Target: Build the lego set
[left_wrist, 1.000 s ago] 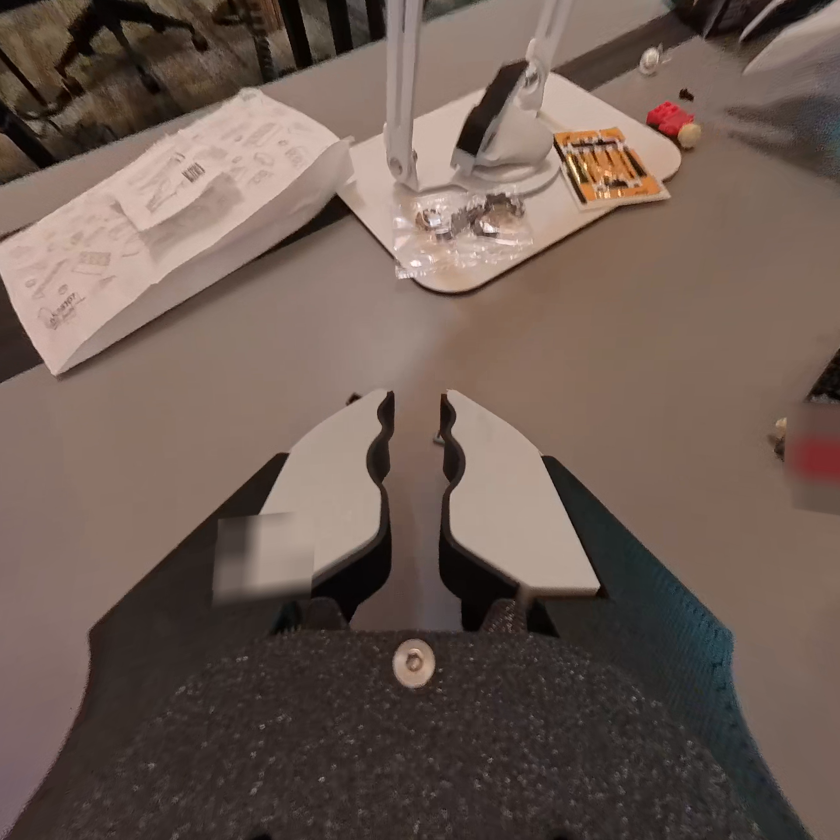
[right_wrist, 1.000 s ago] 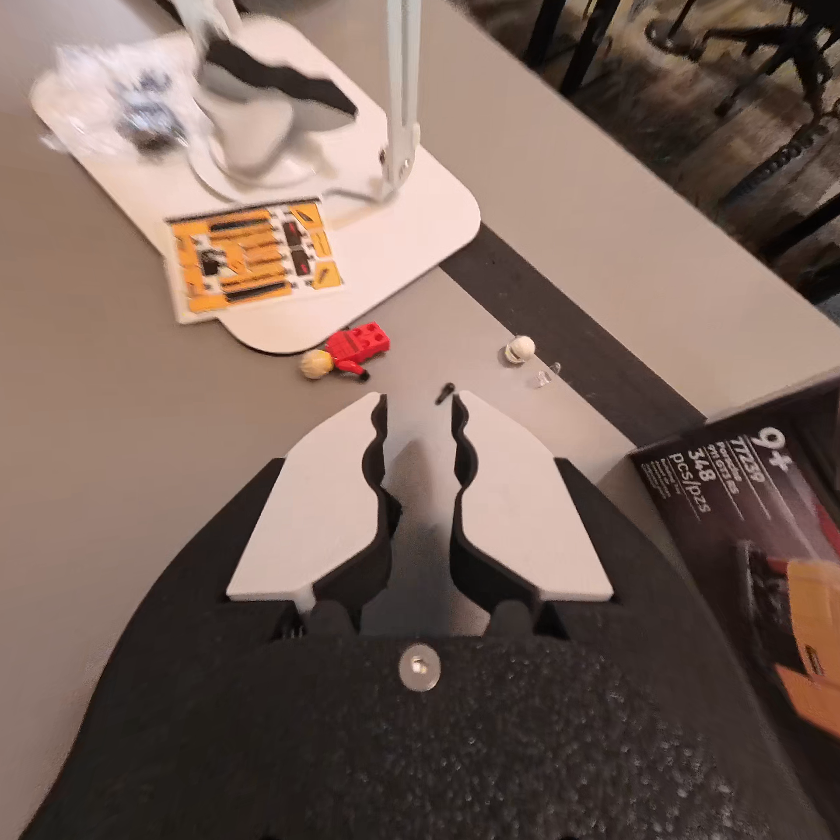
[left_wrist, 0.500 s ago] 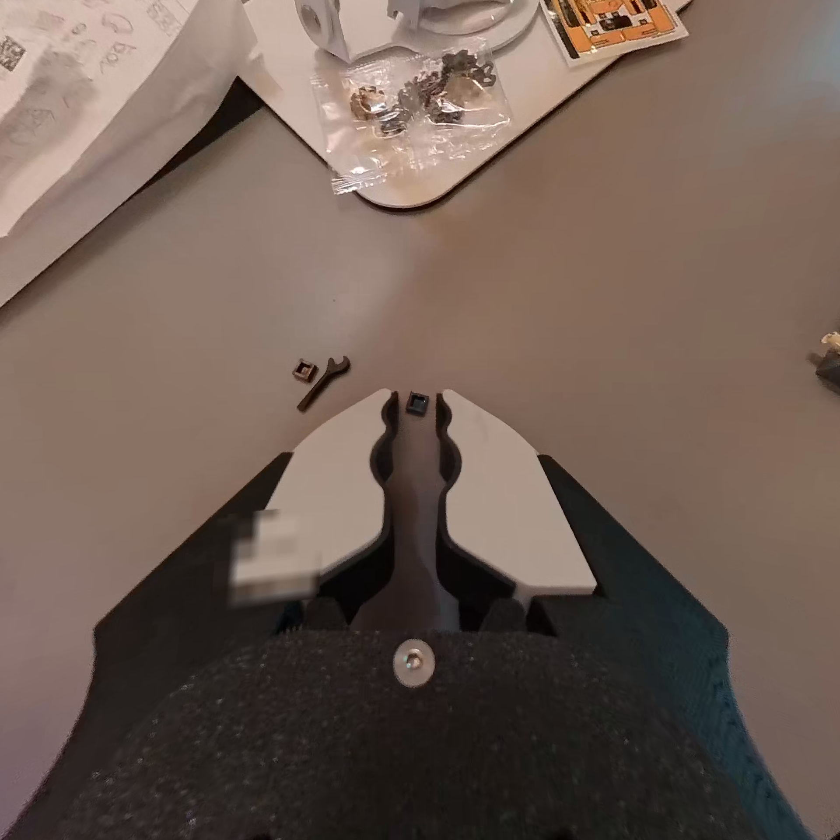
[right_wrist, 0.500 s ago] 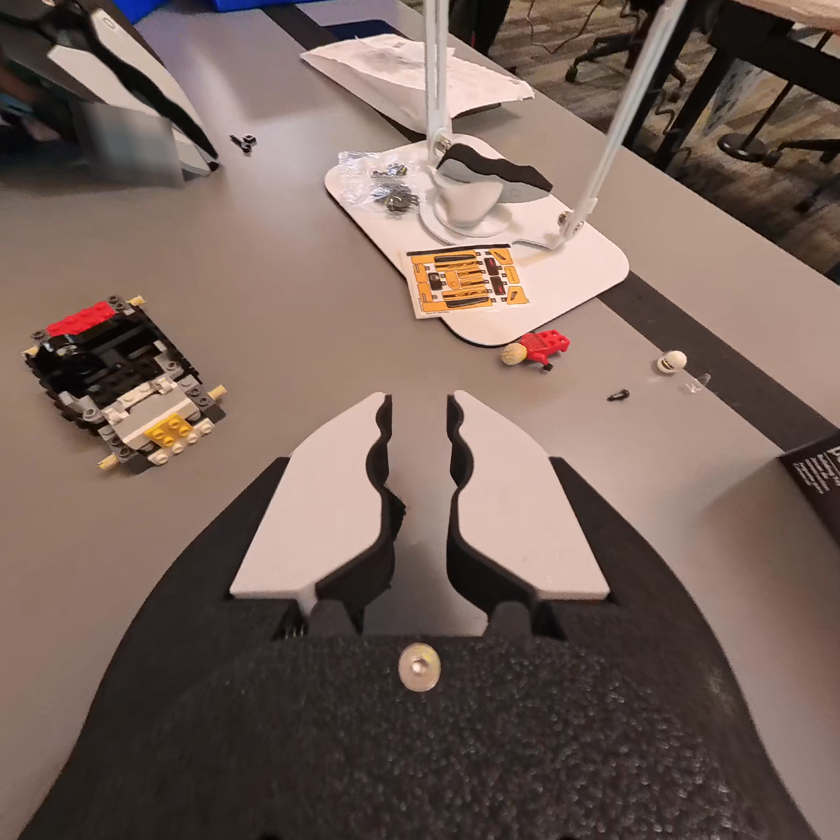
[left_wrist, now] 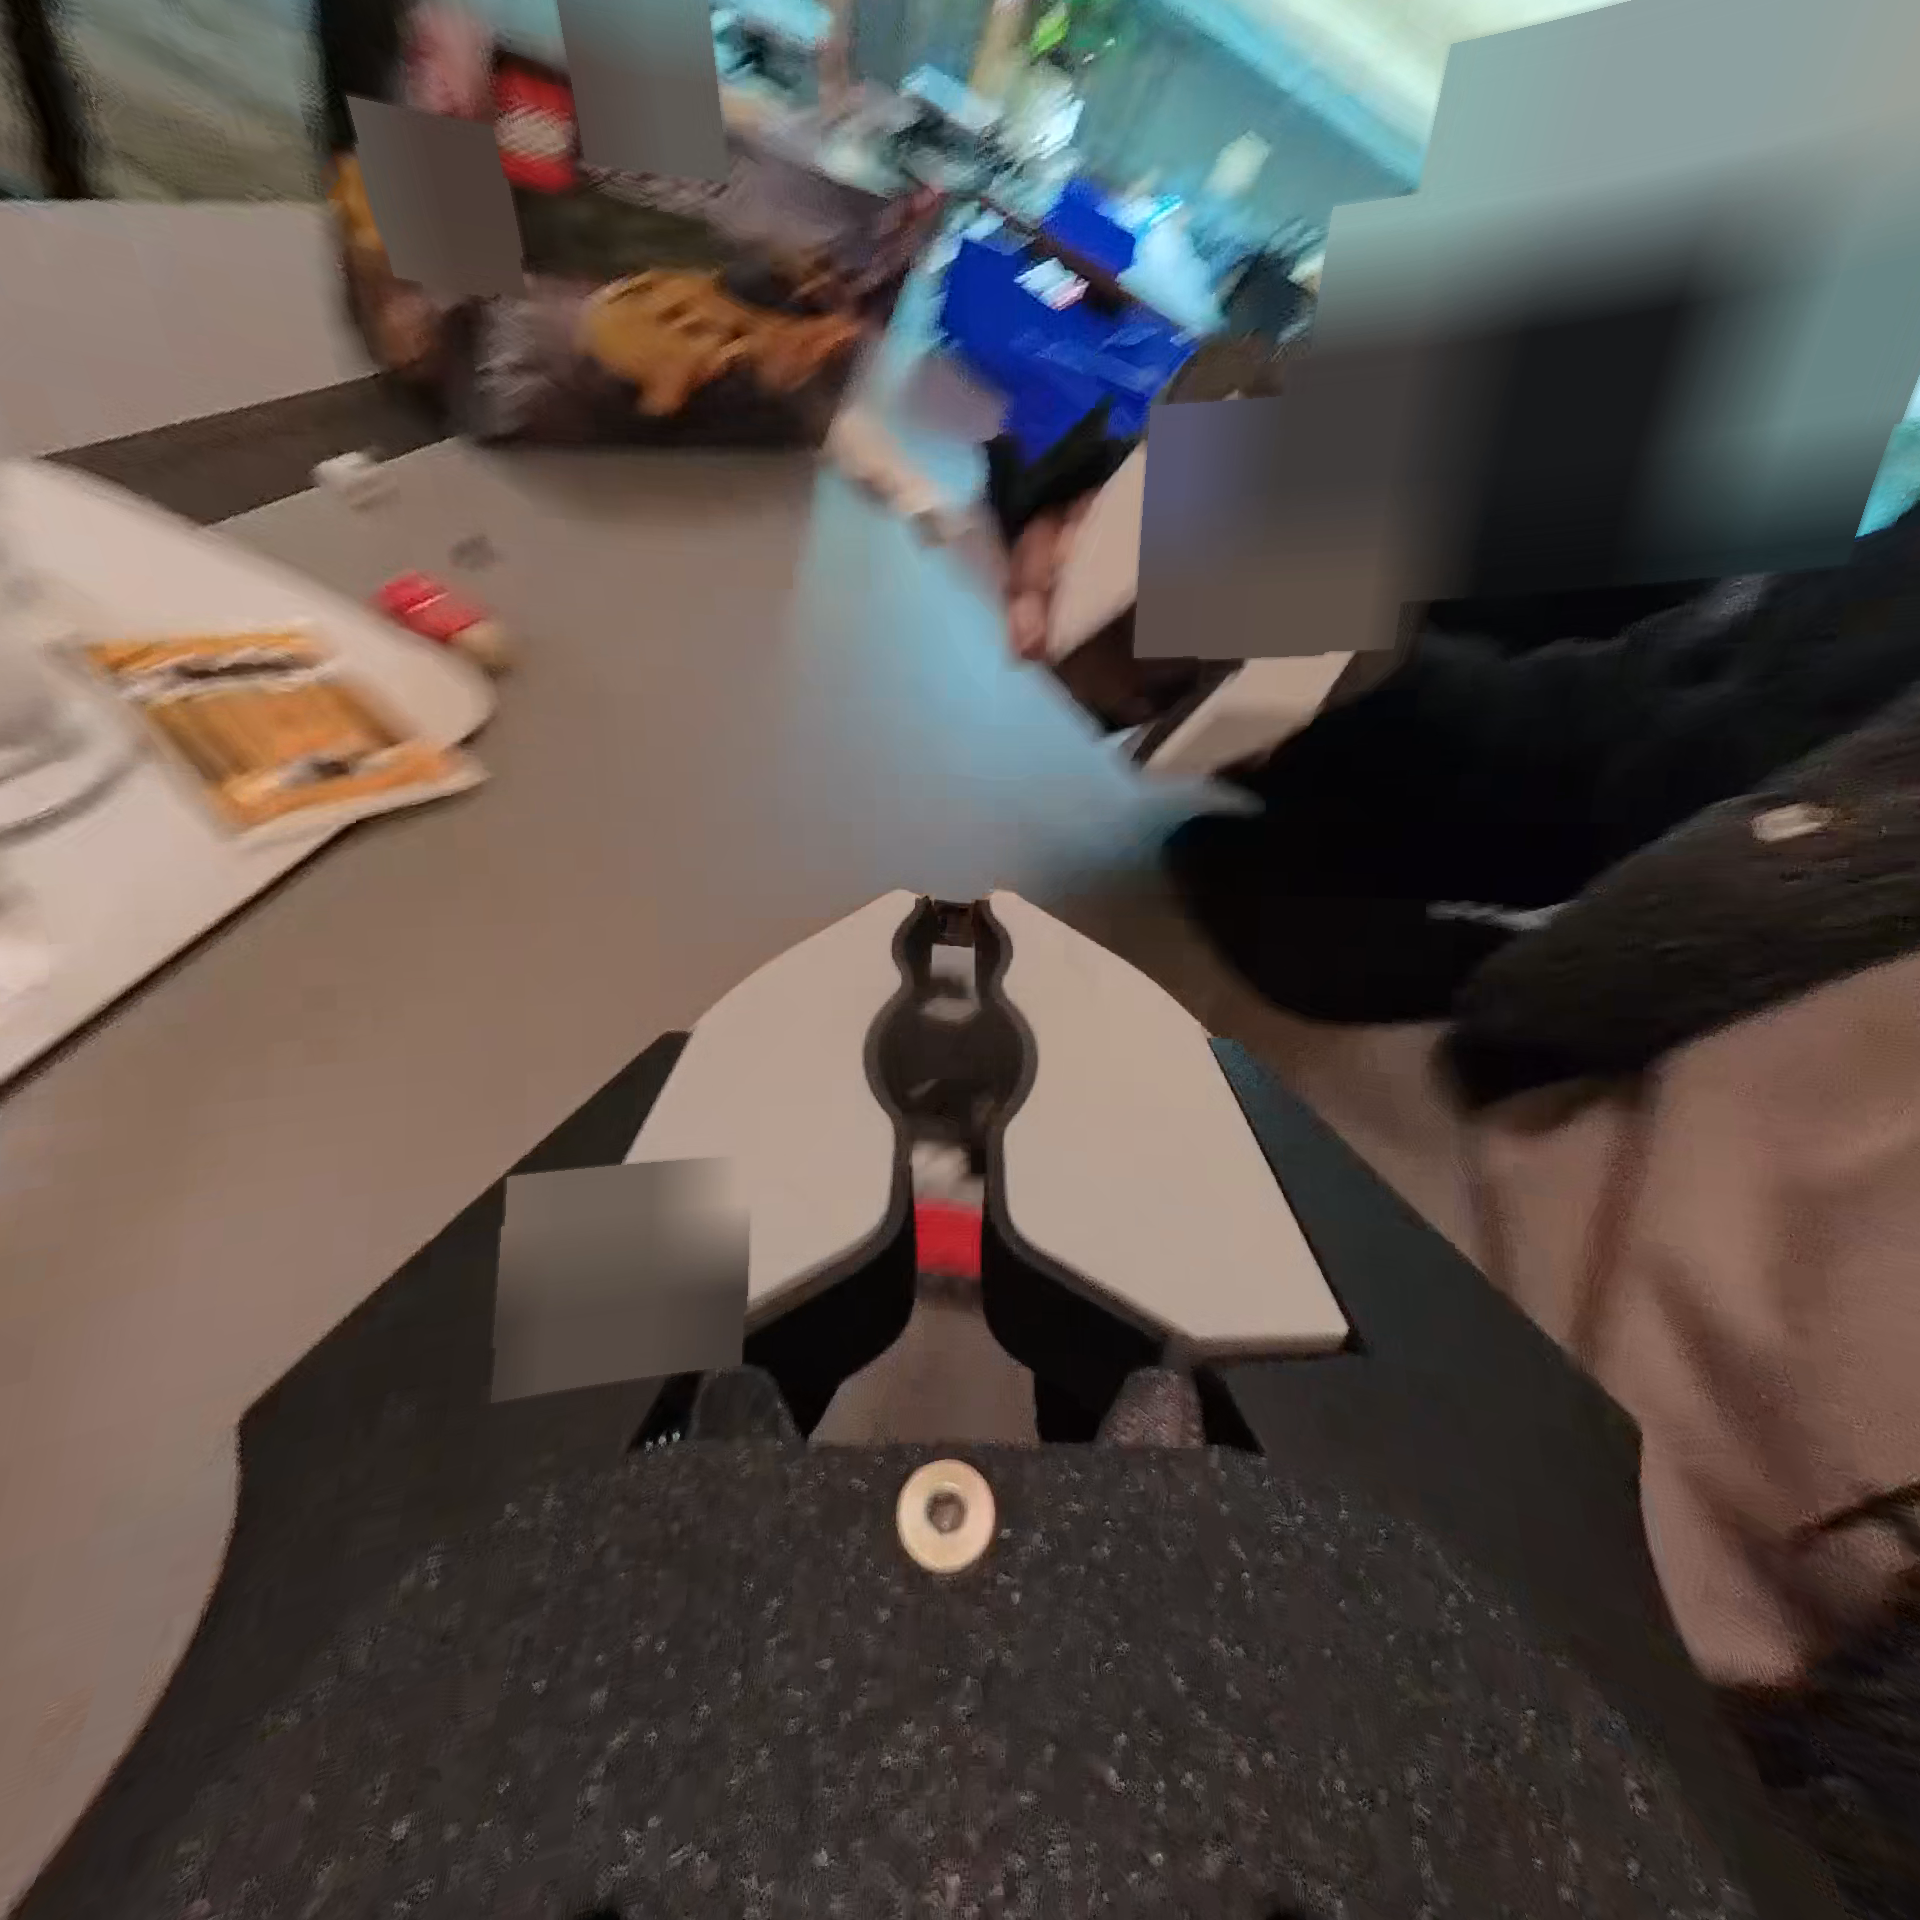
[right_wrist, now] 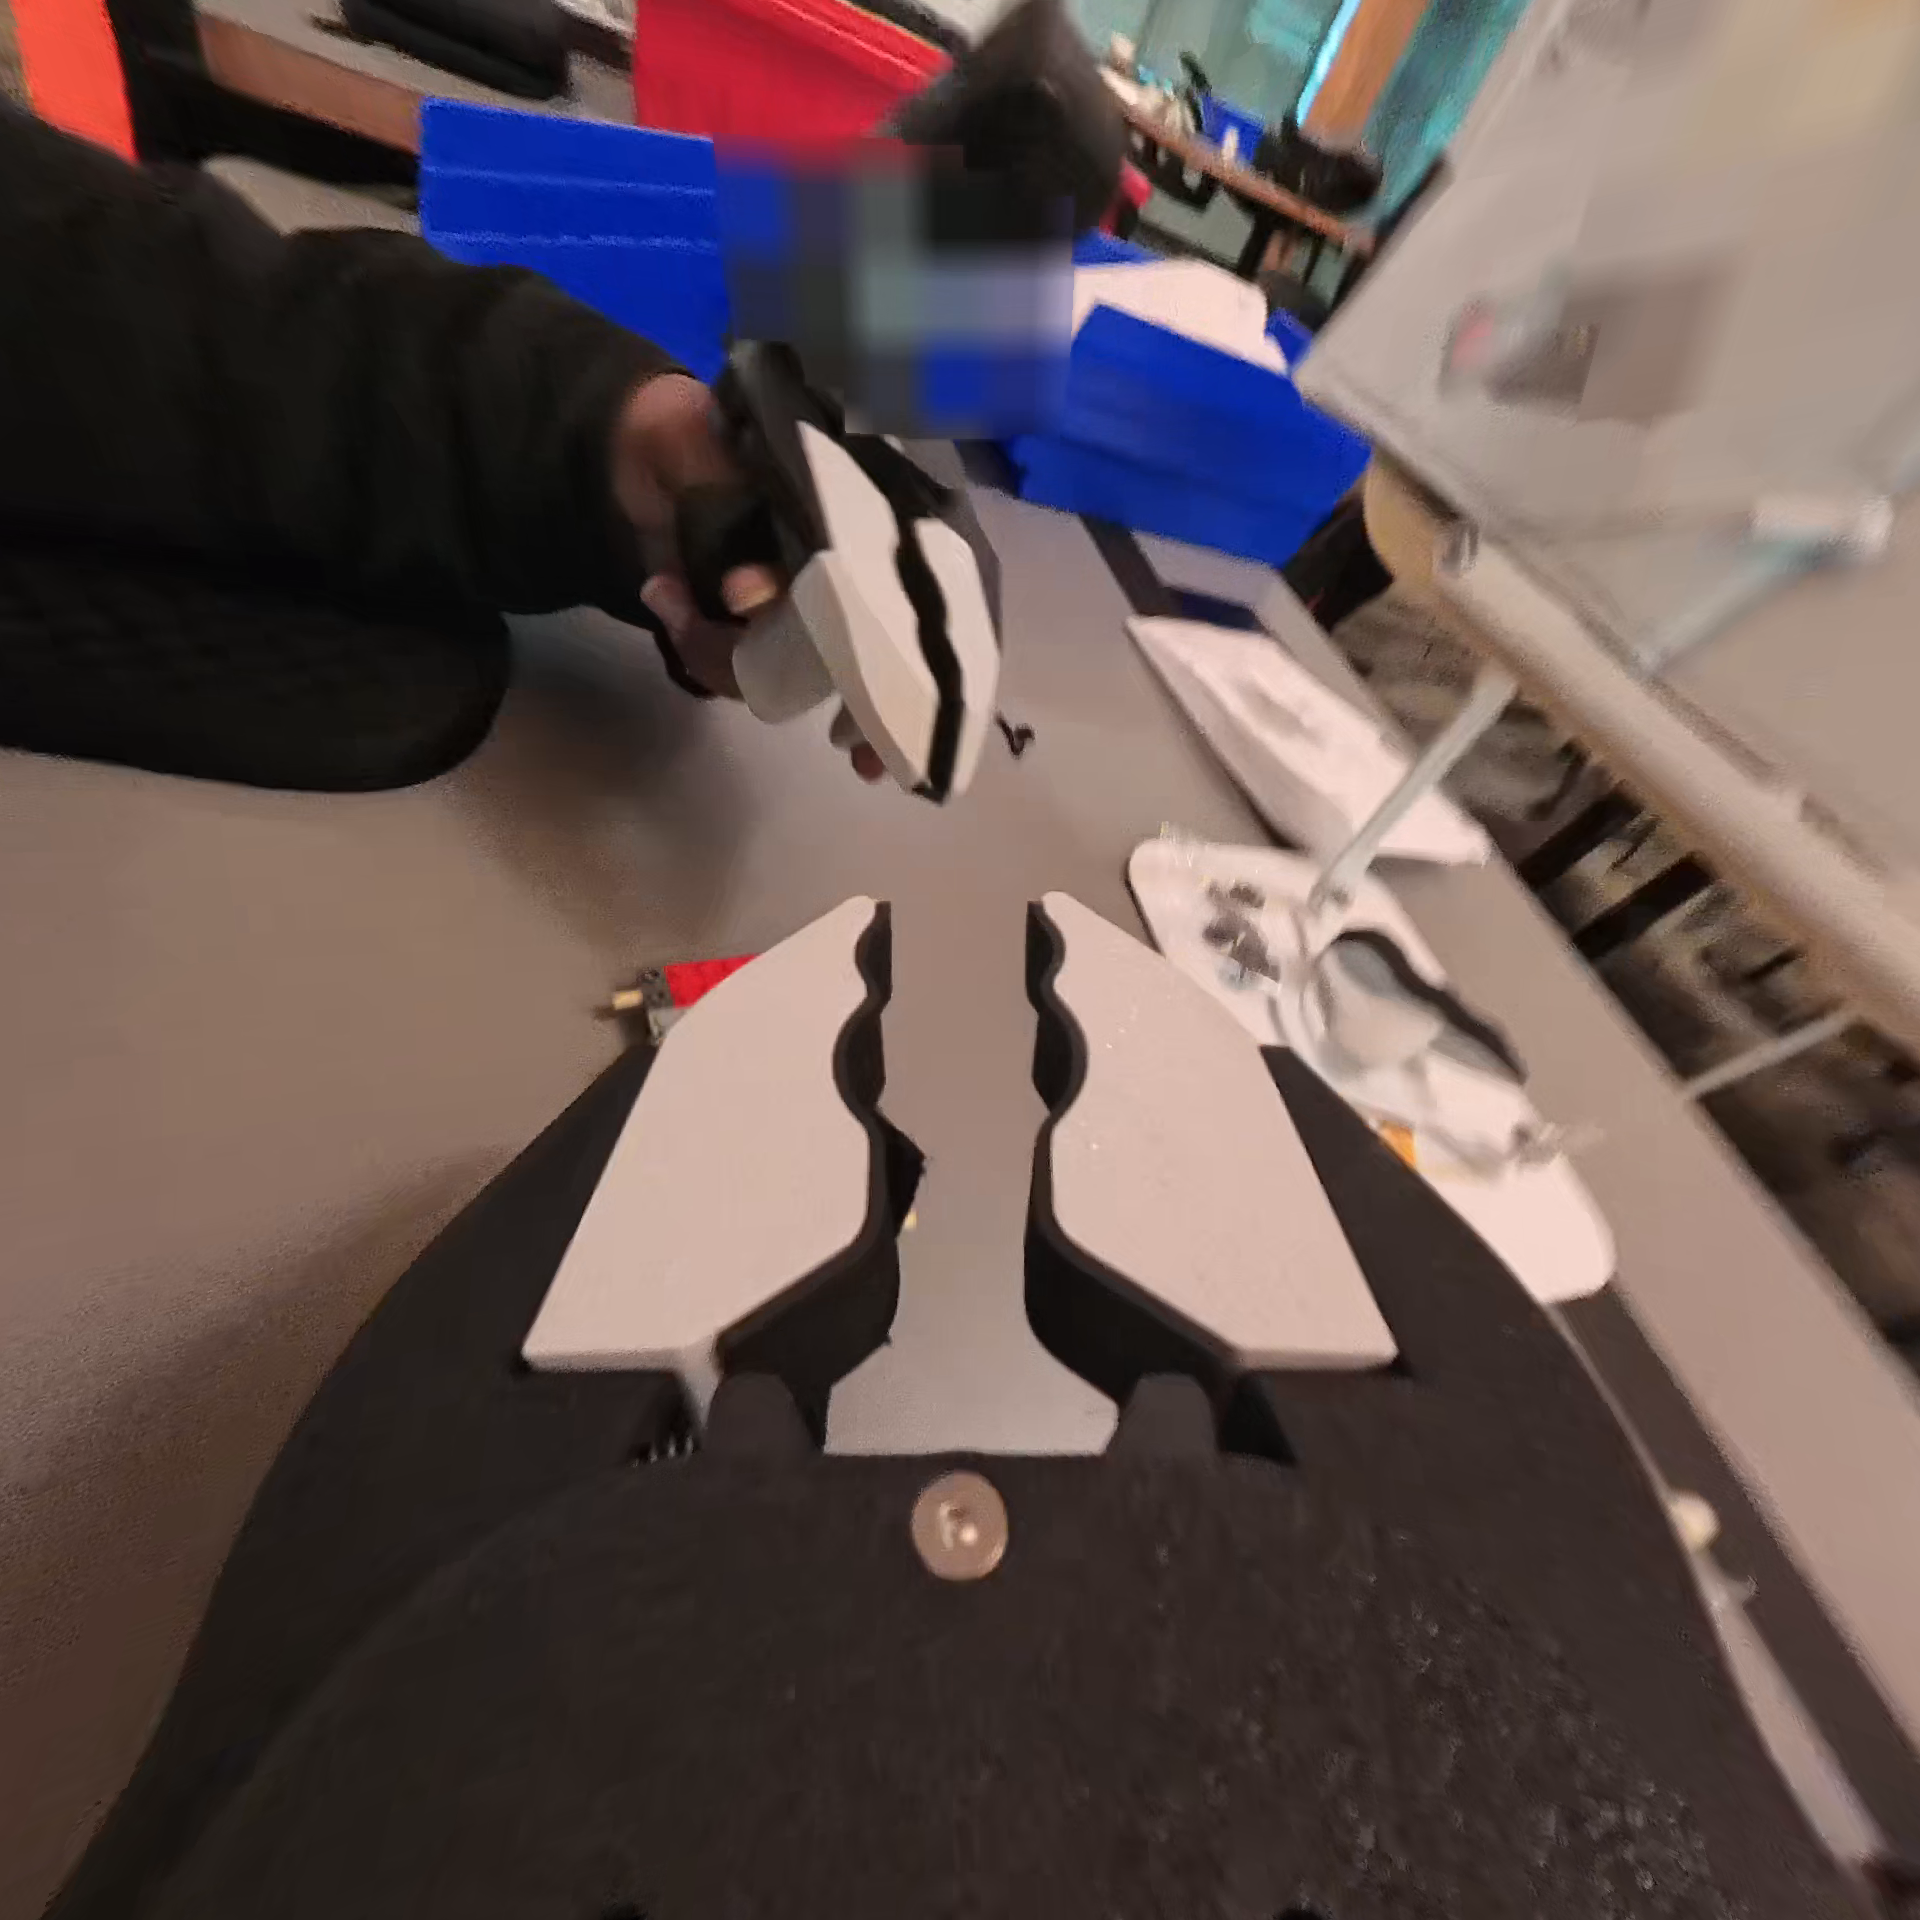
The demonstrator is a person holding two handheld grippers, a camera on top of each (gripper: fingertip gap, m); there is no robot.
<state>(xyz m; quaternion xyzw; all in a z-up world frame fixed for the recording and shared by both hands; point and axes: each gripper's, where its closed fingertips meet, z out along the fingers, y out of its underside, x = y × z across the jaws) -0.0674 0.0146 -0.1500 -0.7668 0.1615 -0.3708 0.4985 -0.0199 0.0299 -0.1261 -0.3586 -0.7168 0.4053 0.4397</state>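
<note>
Lego piece (left_wrist: 948, 914), small and dark, pinched at left hand-held gripper (left_wrist: 951, 906) tips, may slip mid-carry; right hand-held gripper (right_wrist: 958, 914) gapes empty.

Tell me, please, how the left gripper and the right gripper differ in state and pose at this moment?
The left gripper has its fingers nearly together, pinching a small dark piece at the tips; the right gripper is open and empty. In the right wrist view the left is lifted off the grey table, tips angled down; the right lies low along it. Both have pale grey fingers with black pads.
</note>
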